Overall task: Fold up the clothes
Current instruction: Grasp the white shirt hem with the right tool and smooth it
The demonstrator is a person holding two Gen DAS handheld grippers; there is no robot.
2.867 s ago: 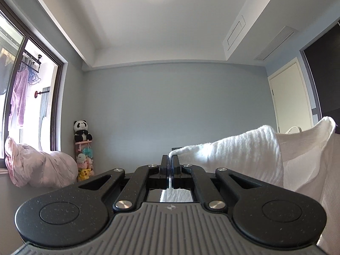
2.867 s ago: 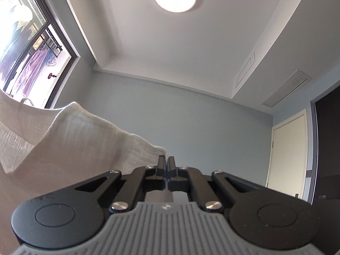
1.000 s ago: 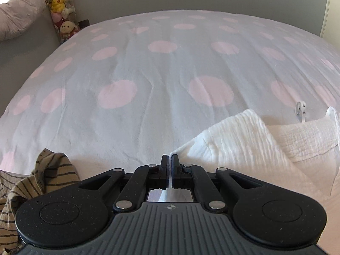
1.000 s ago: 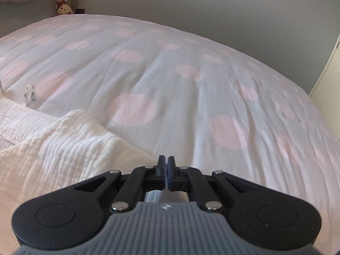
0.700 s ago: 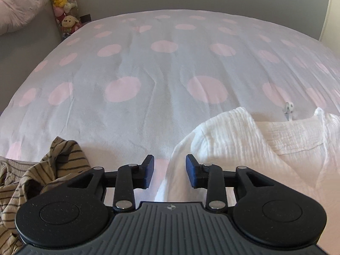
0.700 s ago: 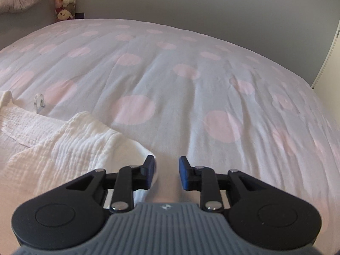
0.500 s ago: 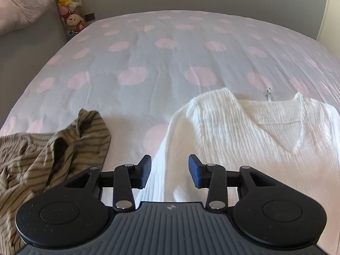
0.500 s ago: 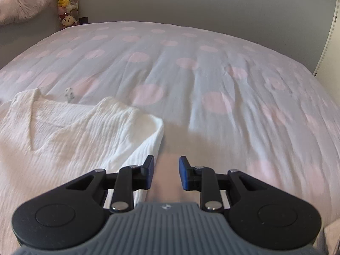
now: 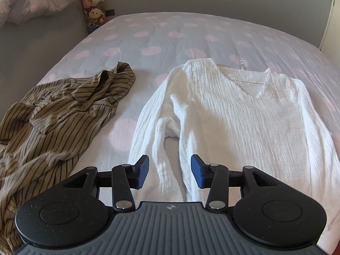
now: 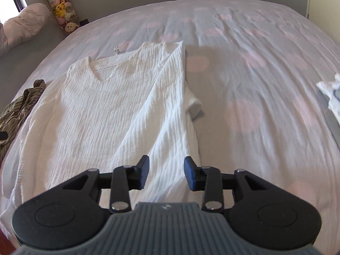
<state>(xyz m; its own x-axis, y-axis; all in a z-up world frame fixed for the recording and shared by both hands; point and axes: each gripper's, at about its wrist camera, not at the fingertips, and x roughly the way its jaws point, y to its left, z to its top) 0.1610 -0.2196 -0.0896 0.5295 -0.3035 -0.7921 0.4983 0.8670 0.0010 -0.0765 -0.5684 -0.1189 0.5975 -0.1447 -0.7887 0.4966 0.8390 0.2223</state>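
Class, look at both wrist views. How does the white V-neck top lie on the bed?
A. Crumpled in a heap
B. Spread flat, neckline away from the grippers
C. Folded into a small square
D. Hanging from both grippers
B: the white V-neck top lies spread out on the polka-dot bedsheet, neckline at the far end, no gripper touching it.

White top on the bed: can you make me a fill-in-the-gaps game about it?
1. The white top lies flat on a bedspread dotted with ____ spots.
2. The crumpled garment beside it has dark ____ on brown cloth.
3. The top's neckline is shaped like the letter ____.
4. The left gripper and right gripper hold ____ between their pads.

Missing words: pink; stripes; V; nothing
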